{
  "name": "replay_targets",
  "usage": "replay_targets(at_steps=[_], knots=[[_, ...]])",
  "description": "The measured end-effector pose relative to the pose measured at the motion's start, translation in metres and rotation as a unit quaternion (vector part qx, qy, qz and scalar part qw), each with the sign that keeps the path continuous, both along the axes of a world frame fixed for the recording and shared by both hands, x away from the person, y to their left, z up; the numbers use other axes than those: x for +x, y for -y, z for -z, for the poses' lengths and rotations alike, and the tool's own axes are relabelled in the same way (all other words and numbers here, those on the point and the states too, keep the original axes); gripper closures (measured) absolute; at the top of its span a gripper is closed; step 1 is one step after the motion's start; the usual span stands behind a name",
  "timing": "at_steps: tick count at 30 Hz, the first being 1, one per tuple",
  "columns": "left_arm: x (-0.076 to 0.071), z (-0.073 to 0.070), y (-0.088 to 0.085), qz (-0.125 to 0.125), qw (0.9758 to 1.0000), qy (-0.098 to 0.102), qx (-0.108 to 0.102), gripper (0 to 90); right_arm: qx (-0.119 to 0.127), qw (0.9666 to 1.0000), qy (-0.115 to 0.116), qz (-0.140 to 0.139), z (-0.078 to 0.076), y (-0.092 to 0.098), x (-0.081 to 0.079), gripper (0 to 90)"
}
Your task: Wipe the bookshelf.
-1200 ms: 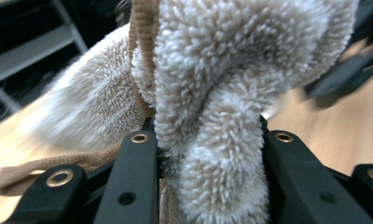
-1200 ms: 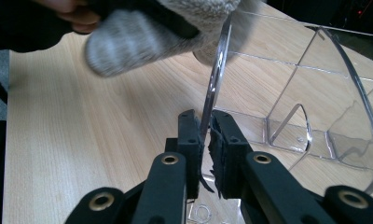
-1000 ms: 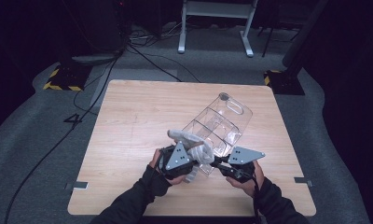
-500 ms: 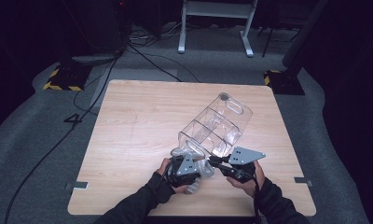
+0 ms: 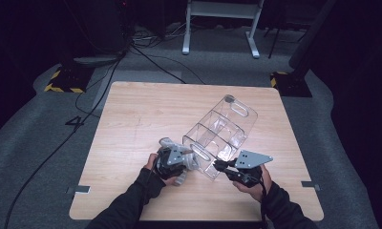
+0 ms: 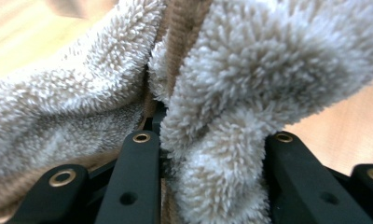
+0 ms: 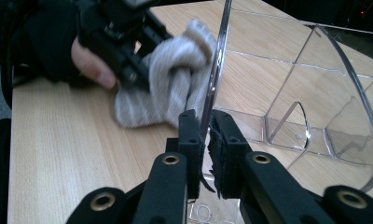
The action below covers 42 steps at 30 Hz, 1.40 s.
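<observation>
Pressing against the clear organizer [image 5: 222, 136], a fluffy towel [image 5: 179, 160] crowds its near wall

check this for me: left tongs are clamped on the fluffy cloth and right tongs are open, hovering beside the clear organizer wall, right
Not quite. The right tongs are shut on the clear organizer wall, as the right gripper view shows. The left tongs do clamp the fluffy cloth.

Far and left part of desk [image 5: 132, 109] bare, free passage there. Clear compartment box [image 5: 222, 133] blocks centre-right, lying diagonally. Fluffy towel [image 5: 179, 160] bunched against box's near-left end; narrow gap. Near edge of desk crowded by forearms.
</observation>
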<state>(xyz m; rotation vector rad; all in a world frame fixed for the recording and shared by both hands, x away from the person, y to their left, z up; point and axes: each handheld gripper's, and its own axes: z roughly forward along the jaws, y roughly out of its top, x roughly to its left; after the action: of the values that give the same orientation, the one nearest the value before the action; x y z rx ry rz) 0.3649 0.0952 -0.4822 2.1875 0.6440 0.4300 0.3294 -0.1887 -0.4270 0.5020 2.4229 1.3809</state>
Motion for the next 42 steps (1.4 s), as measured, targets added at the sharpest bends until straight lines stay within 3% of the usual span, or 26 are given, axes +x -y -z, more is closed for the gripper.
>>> replay_targets(at_steps=[4, 5, 6, 8, 9, 12, 16, 19, 21, 24, 27, 33, 34, 35, 36, 39, 42], knots=[[0.003, -0.011, -0.007, -0.015, 0.9997, 0.014, -0.013, 68.7, 0.0, 1.0, 0.0, 0.001, 0.0, -0.001, 0.0, 83.1], [0.003, -0.018, -0.011, -0.022, 0.9991, 0.022, -0.028, 68.7, 0.0, 1.0, 0.0, 0.001, 0.0, -0.001, 0.0, 83.1], [0.003, -0.028, -0.016, -0.034, 0.9976, 0.03, -0.052, 68.6, 0.001, 1.0, 0.0, 0.0, 0.0, -0.001, 0.0, 83.1], [0.002, -0.033, -0.019, -0.04, 0.9966, 0.036, -0.062, 68.6, 0.002, 1.0, -0.001, -0.001, 0.0, -0.001, 0.0, 83.1], [0.002, -0.04, -0.02, -0.043, 0.9954, 0.05, -0.069, 68.6, 0.002, 1.0, -0.001, -0.001, 0.0, -0.001, -0.001, 83.0], [-0.002, -0.05, -0.019, -0.046, 0.9929, 0.067, -0.086, 68.5, 0.001, 1.0, -0.001, -0.001, 0.0, -0.002, -0.001, 82.9], [-0.014, -0.055, -0.007, -0.035, 0.9912, 0.086, -0.094, 68.5, 0.002, 1.0, -0.002, 0.0, 0.0, -0.002, -0.001, 82.9], [-0.023, -0.058, 0.004, -0.008, 0.9909, 0.092, -0.098, 68.5, 0.0, 1.0, 0.0, 0.001, 0.0, -0.002, -0.002, 82.9], [-0.03, -0.057, 0.013, 0.009, 0.991, 0.097, -0.092, 68.3, 0.001, 1.0, 0.0, 0.001, 0.0, -0.003, -0.002, 82.9], [-0.037, -0.049, 0.025, 0.035, 0.9922, 0.08, -0.089, 68.3, 0.001, 1.0, 0.0, 0.001, 0.0, -0.002, -0.002, 82.9], [-0.043, -0.034, 0.04, 0.06, 0.9941, 0.072, -0.055, 68.3, 0.002, 1.0, 0.0, 0.002, 0.0, -0.002, -0.002, 82.9], [-0.041, -0.026, 0.04, 0.072, 0.9933, 0.059, -0.068, 68.3, 0.002, 1.0, -0.001, 0.003, 0.0, -0.001, -0.001, 83.0], [-0.041, -0.023, 0.04, 0.072, 0.9941, 0.054, -0.06, 68.3, 0.001, 1.0, 0.001, 0.003, 0.0, -0.001, -0.002, 83.1], [-0.041, -0.013, 0.043, 0.079, 0.9956, 0.045, -0.019, 68.4, 0.001, 1.0, 0.001, 0.003, 0.0, -0.001, -0.001, 83.1], [-0.041, -0.005, 0.046, 0.083, 0.9957, 0.04, 0.001, 68.4, 0.001, 1.0, 0.0, 0.002, 0.0, -0.001, -0.001, 83.1], [-0.039, 0.016, 0.053, 0.091, 0.9955, 0.012, 0.026, 68.3, 0.002, 1.0, 0.001, 0.002, 0.0, -0.001, -0.002, 83.0], [-0.037, 0.017, 0.054, 0.094, 0.9951, 0.006, 0.03, 68.2, 0.002, 1.0, 0.001, 0.003, 0.0, -0.001, -0.002, 83.1]])
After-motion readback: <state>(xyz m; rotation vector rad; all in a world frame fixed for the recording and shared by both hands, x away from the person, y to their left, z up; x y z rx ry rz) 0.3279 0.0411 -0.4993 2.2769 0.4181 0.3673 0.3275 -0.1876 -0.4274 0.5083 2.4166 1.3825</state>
